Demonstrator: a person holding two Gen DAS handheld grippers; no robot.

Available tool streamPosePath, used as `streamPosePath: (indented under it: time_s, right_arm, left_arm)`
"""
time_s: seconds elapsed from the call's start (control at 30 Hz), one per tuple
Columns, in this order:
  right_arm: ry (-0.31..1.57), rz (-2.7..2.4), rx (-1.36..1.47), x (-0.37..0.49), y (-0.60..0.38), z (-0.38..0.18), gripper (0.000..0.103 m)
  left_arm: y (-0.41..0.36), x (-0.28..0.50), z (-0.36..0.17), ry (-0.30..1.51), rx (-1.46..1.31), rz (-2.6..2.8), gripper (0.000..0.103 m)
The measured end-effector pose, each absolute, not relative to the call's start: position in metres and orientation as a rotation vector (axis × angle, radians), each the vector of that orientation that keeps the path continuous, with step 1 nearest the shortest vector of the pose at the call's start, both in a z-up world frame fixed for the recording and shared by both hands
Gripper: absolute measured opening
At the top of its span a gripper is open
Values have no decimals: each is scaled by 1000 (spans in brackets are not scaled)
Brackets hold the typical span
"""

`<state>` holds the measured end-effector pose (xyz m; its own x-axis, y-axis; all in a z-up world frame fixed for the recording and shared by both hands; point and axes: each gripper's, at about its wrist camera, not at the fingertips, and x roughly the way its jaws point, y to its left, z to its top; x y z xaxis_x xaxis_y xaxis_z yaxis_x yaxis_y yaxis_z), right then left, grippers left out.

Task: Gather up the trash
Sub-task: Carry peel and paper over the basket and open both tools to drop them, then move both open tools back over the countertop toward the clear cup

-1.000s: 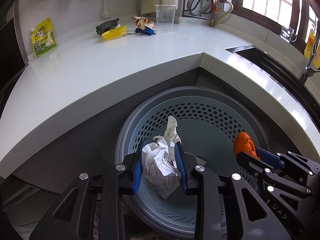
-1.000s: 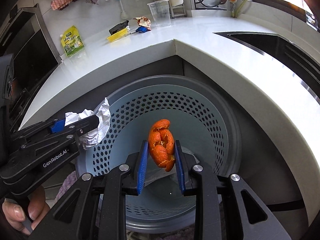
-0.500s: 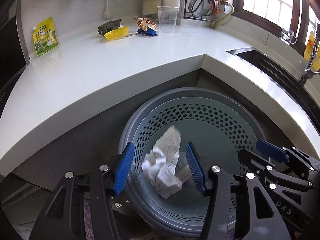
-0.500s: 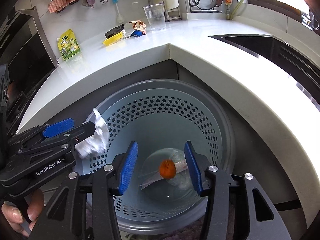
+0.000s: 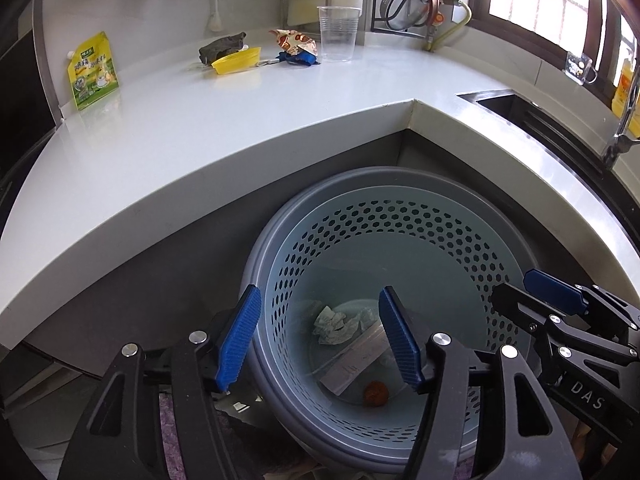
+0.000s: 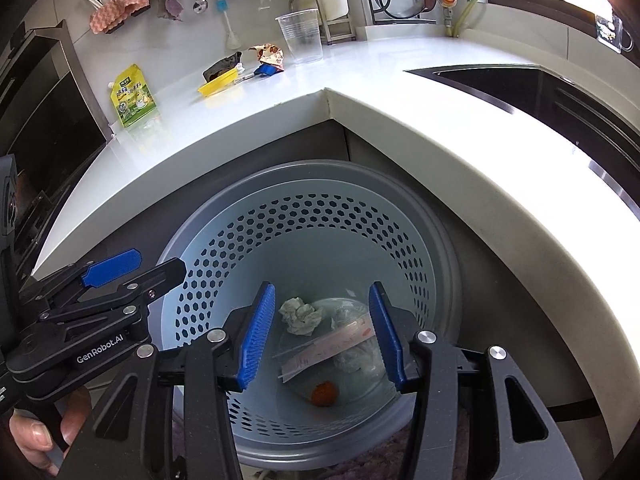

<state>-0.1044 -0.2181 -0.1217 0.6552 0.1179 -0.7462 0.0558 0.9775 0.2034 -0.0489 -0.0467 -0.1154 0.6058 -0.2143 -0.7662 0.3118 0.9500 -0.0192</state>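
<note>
A round grey perforated waste basket (image 5: 400,216) (image 6: 304,216) stands on the floor in the counter's inner corner. On its bottom lie a crumpled white paper (image 5: 334,322) (image 6: 300,314), an orange peel (image 5: 376,392) (image 6: 324,393) and a flat clear wrapper (image 5: 352,364) (image 6: 324,350). My left gripper (image 5: 320,336) is open and empty above the basket. My right gripper (image 6: 322,334) is open and empty above it too. Each gripper shows in the other's view, the right (image 5: 560,316) and the left (image 6: 104,280).
On the white counter (image 5: 200,128) at the back lie a yellow tray (image 5: 236,60), a dark wrapper (image 5: 222,46), a patterned snack wrapper (image 5: 294,42), a clear plastic cup (image 5: 338,32) and a green-yellow pouch (image 5: 93,71). A sink (image 5: 520,108) is at the right.
Both grippers opened. The crumpled paper dropped from the left and the orange peel from the right; both now lie on the basket's bottom.
</note>
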Motion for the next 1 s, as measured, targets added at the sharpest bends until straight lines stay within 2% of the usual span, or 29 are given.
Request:
streamPosePath:
  time_s: [0.17, 0.33, 0.57, 0.67, 1.0]
  right_arm:
    - [836, 29, 216, -106, -218, -117, 47]
    - [812, 23, 215, -108, -220, -111, 47]
    - [755, 21, 198, -108, -217, -93, 54]
    - [715, 22, 191, -107, -216, -81, 61]
    - [632, 76, 195, -66, -214, -45, 72]
  left_arm:
    - [-44, -50, -114, 868, 120, -291, 64]
    - [-40, -52, -107, 844, 116, -278, 72]
    - [-32, -56, -86, 768, 101, -266, 93]
    - [-27, -56, -74, 720, 93, -252, 97]
    - [-2, -17, -38, 653, -6, -217, 97]
